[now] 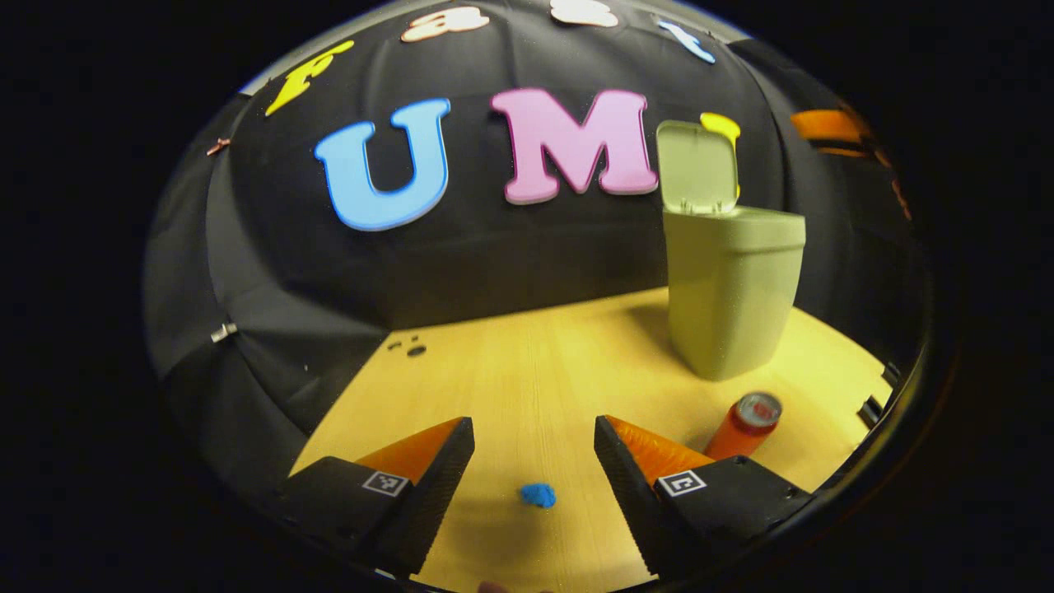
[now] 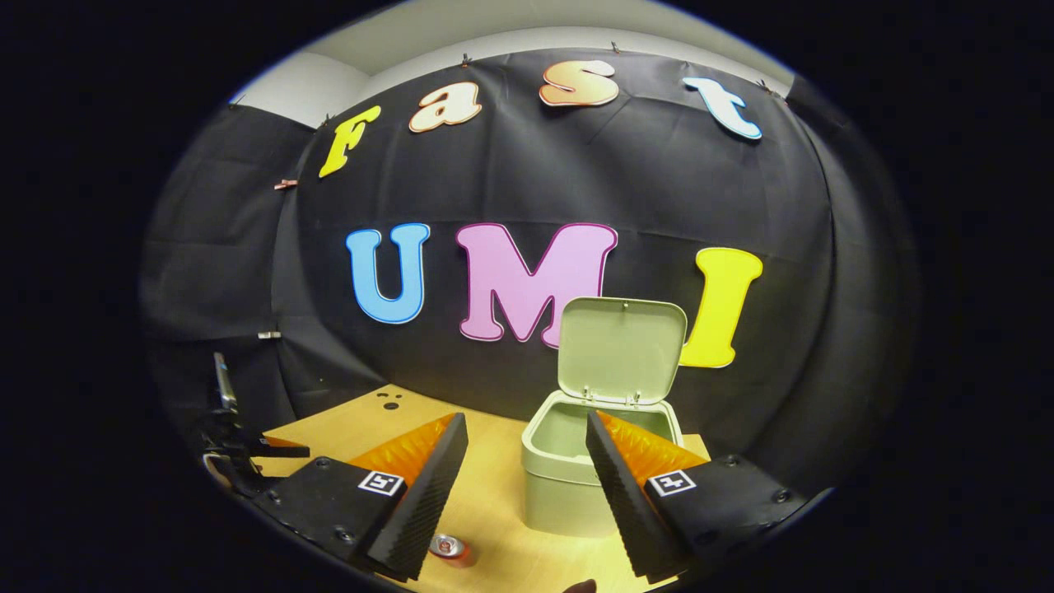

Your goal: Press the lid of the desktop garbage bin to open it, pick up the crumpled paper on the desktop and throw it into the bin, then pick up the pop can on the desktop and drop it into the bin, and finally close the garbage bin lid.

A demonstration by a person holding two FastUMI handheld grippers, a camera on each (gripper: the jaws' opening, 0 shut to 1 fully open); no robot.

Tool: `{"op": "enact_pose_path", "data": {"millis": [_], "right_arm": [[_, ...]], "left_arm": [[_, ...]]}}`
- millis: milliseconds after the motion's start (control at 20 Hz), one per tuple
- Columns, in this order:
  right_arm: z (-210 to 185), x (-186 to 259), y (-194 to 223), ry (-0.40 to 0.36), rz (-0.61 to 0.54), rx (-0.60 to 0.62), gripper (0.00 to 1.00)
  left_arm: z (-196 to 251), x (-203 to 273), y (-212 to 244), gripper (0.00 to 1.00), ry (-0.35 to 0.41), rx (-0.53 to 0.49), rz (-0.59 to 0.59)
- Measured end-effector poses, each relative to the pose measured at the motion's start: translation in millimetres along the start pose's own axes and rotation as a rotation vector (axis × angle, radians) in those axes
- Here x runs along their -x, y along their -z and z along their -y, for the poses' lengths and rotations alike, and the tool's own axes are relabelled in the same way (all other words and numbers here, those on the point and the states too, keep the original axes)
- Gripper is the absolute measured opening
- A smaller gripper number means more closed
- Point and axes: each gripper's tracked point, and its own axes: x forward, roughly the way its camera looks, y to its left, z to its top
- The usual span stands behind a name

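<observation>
Here the left tongs (image 1: pixel 533 441) gape wide, holding nothing, above the pale wooden surface (image 1: pixel 527 362); the small blue crumpled paper (image 1: pixel 538 495) lies between the 2 fingers, just below their tips. The orange pop can (image 1: pixel 743 425) lies on its side just right of them, near the pale green plastic bin (image 1: pixel 731 288), whose lid (image 1: pixel 698 167) stands upright. The right tongs (image 2: pixel 527 441) are likewise spread, empty, the bin behind them.
</observation>
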Motion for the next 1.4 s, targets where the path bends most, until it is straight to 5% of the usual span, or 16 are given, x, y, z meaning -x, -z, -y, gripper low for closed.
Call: {"op": "enact_pose_path", "data": {"millis": [300,900,1250,1350,1400], "right_arm": [[-7.8,17.9,11.8,0.005,-0.043,0.0,0.92],[-11.0,49.0,34.4,0.067,-0.122,-0.03,0.92],[-12.0,63.6,41.0,0.094,-0.145,-0.013,0.92],[-13.0,67.4,43.4,0.099,-0.152,-0.012,0.92],[-13.6,68.3,45.6,0.1,-0.158,-0.013,0.92]], "left_arm": [[0.2,-38.1,73.5,0.93,0.02,0.044,-0.171],[6.2,-74.3,117.7,0.92,0.084,0.031,-0.292],[13.9,-82.2,122.7,0.69,0.141,0.01,-0.304],[20.3,-82.0,122.4,0.53,0.158,0.02,-0.31],[22.1,-81.4,123.1,0.54,0.166,0.025,-0.311]]}}
